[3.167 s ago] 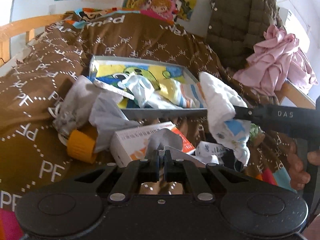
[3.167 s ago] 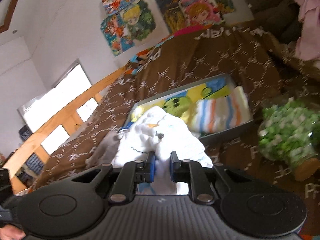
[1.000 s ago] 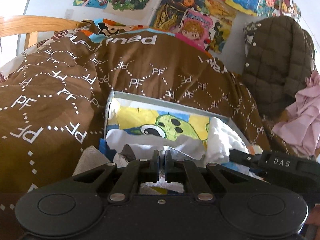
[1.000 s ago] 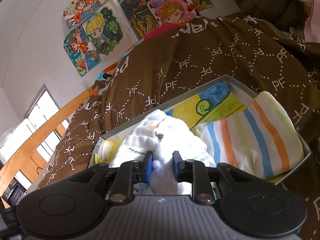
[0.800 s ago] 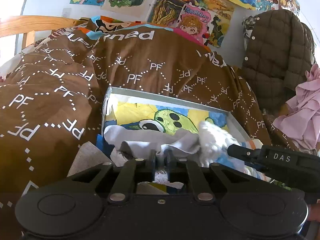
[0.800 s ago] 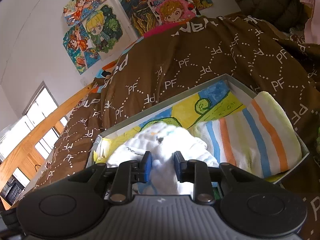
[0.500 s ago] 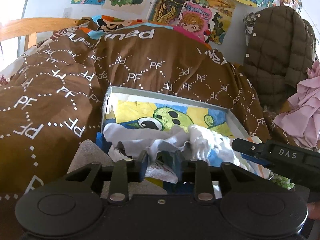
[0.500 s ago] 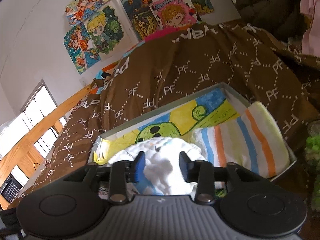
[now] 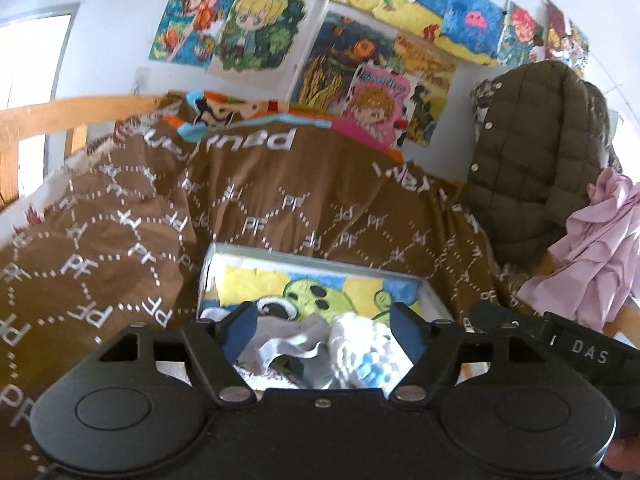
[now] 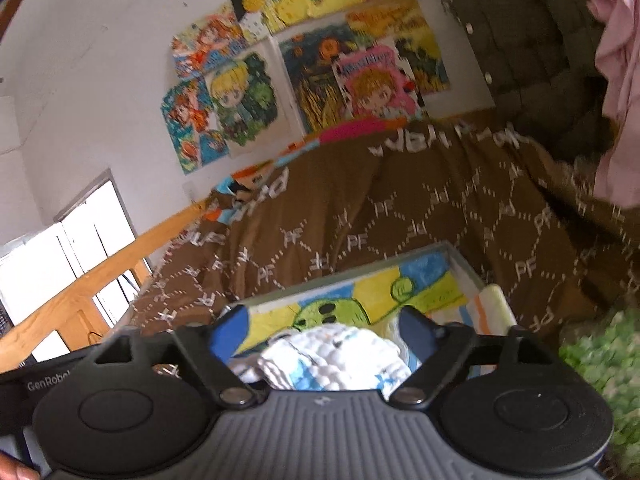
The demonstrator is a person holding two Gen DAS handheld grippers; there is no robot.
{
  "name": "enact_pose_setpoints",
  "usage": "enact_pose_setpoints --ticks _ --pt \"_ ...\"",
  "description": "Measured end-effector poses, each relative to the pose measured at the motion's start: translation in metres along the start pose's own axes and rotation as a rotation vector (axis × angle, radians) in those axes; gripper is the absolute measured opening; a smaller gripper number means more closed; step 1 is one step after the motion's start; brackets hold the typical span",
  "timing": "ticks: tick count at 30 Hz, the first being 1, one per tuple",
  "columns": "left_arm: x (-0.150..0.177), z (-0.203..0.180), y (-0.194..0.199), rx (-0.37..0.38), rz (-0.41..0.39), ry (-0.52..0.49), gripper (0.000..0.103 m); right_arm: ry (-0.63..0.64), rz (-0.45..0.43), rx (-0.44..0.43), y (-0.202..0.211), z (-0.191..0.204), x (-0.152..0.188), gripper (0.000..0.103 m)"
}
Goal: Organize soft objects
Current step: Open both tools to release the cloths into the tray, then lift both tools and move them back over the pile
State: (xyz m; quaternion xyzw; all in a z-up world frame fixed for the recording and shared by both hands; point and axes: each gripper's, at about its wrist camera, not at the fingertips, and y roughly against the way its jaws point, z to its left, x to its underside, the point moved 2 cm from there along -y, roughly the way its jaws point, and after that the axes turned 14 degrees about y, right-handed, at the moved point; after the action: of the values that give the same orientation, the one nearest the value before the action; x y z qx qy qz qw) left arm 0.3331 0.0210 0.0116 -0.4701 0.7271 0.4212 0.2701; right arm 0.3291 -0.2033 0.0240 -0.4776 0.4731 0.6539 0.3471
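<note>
White cloth (image 10: pixel 340 356) lay in the grey box (image 10: pixel 460 252).
Left gripper (image 9: pixel 320 332) and right gripper (image 10: pixel 324 332) fingers were opening, gripping nothing.

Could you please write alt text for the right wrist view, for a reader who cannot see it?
The right gripper, jaws opening and gripping nothing, hangs over a white cloth lying in a shallow grey box with a cartoon-printed floor. The box sits on a brown blanket; a striped towel fills its right end.

Daylight is admitted through a blown-out window (image 10: pixel 60 256). Both views are softened by motion blur, and the edges are bent by fisheye distortion.
</note>
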Motion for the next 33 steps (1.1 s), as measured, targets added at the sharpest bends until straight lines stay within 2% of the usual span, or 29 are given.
enact_pose_setpoints --ticks 4,6,10,13,16,28,33 --pt "-0.002 -0.010 0.027 0.027 -0.029 -0.028 0.087 0.031 -0.039 0.019 0.024 0.006 -0.012 0.098" --pt "-0.003 -0.011 0.040 0.017 -0.049 -0.028 0.088 0.047 -0.054 0.029 0.036 0.008 -0.017 0.101" --pt "-0.008 -0.015 0.060 0.010 -0.075 -0.004 0.089 0.054 -0.077 0.050 0.061 0.012 -0.020 0.103" --pt "-0.009 -0.022 0.076 0.009 -0.108 -0.009 0.097 0.056 -0.093 0.078 0.078 0.011 -0.021 0.103" --pt "-0.006 -0.028 0.094 0.007 -0.146 -0.022 0.102 0.072 -0.098 0.105 0.095 0.012 -0.020 0.103" --pt "0.023 -0.045 0.149 0.018 -0.198 -0.054 0.102 0.177 -0.128 0.143 0.157 0.026 -0.002 0.103" --pt "0.042 -0.048 0.168 0.024 -0.188 -0.060 0.102 0.216 -0.125 0.147 0.179 0.030 0.009 0.103"
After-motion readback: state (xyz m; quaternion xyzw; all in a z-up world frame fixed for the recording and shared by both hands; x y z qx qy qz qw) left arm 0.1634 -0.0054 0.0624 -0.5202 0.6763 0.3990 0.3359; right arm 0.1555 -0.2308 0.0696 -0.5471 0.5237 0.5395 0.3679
